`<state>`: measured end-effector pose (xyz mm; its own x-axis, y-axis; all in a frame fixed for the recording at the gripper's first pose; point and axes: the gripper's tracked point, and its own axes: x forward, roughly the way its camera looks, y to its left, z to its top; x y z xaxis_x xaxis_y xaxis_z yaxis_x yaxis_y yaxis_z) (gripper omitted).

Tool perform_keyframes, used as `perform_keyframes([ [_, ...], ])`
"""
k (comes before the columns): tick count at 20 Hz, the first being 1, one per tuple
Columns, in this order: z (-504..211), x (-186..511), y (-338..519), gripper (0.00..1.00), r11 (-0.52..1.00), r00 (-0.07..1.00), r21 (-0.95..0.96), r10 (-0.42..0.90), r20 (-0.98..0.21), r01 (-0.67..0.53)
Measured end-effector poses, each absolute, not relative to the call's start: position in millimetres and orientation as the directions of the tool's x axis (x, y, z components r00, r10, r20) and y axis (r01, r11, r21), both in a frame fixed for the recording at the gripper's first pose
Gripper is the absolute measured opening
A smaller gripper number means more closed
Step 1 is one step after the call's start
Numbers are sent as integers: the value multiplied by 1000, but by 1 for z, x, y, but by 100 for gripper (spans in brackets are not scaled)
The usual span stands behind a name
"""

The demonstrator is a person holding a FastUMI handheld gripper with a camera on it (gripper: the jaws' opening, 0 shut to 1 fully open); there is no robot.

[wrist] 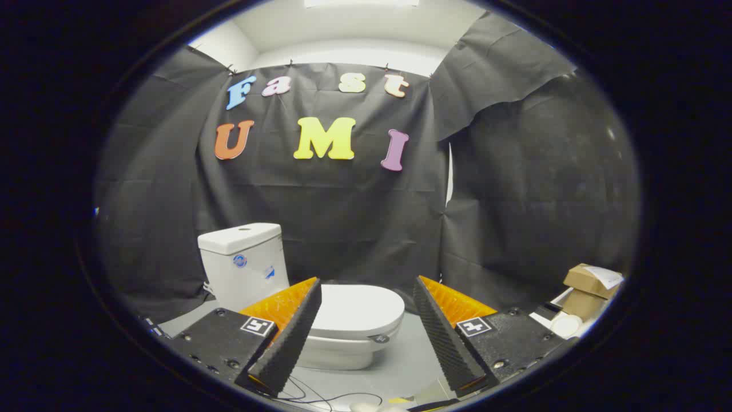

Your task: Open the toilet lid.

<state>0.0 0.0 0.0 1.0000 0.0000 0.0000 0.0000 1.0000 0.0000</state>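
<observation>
Lying flat and closed on its bowl, the one toilet lid (pixel 357 309) sits beyond the gripper (pixel 366 294), seen in the gap between the two fingers and nearer the left one. The single toilet (pixel 320 337) stands on a grey floor (pixel 409 360), with one white tank (pixel 243 263) rising behind it, partly hidden by the left finger. The gripper's two fingers are spread wide apart, holding nothing and touching nothing. Two brown cardboard boxes (pixel 583 289), stacked one atop the other, sit well off to the right by the black cloth wall (pixel 514 217). Thin dark cables (pixel 320 396) trail across the floor below the fingers.
</observation>
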Motion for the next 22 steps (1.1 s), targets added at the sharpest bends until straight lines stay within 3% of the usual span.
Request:
perform_keyframes([
  [22, 16, 45, 0, 100, 999, 999, 45, 20, 27, -21],
])
